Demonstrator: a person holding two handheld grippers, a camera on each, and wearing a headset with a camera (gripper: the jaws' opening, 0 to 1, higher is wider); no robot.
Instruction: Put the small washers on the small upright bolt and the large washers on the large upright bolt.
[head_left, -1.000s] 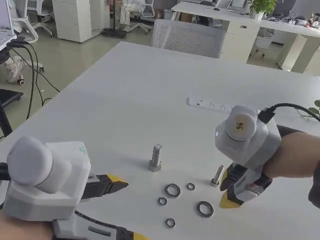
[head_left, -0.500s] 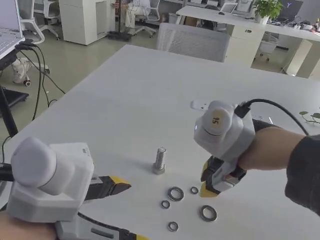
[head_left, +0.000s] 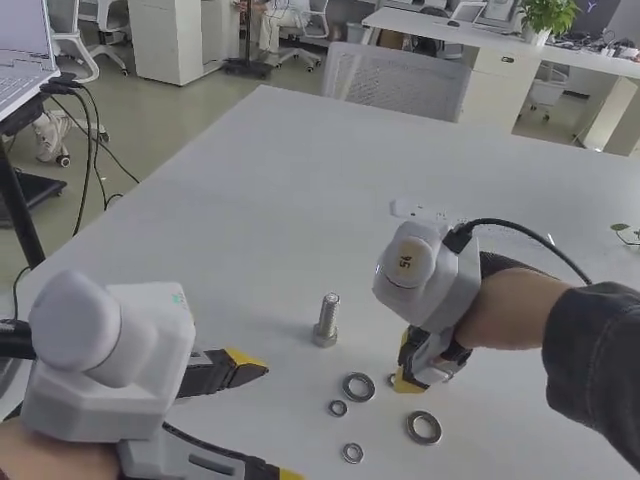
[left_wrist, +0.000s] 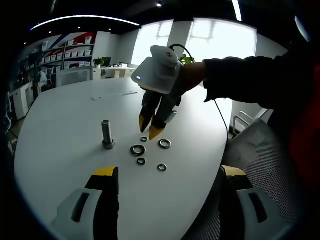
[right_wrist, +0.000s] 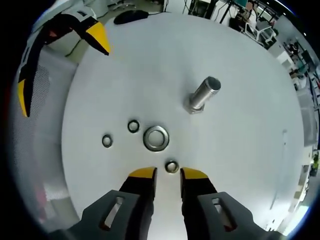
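**Right tool tips at a small washer**

The right tool (right_wrist: 167, 176) is released, its jaws slightly parted and empty. Its tips sit just behind a small washer (right_wrist: 171, 166) lying flat on the white desk (right_wrist: 150, 60). Just beyond lies a large washer (right_wrist: 156, 138), and farther off stands the large upright bolt (right_wrist: 202, 95). The left tool (left_wrist: 170, 172) gapes wide and empty at the desk's edge.

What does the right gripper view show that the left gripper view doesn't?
Right gripper view: a small washer centred just ahead of its own narrowly parted jaw tips, plus the left hand-held gripper, jaws wide. Left gripper view: the right hand-held gripper from outside, tilted down over the washers, and a second large washer beside it. Both: the upright large bolt, one large washer, two small washers.
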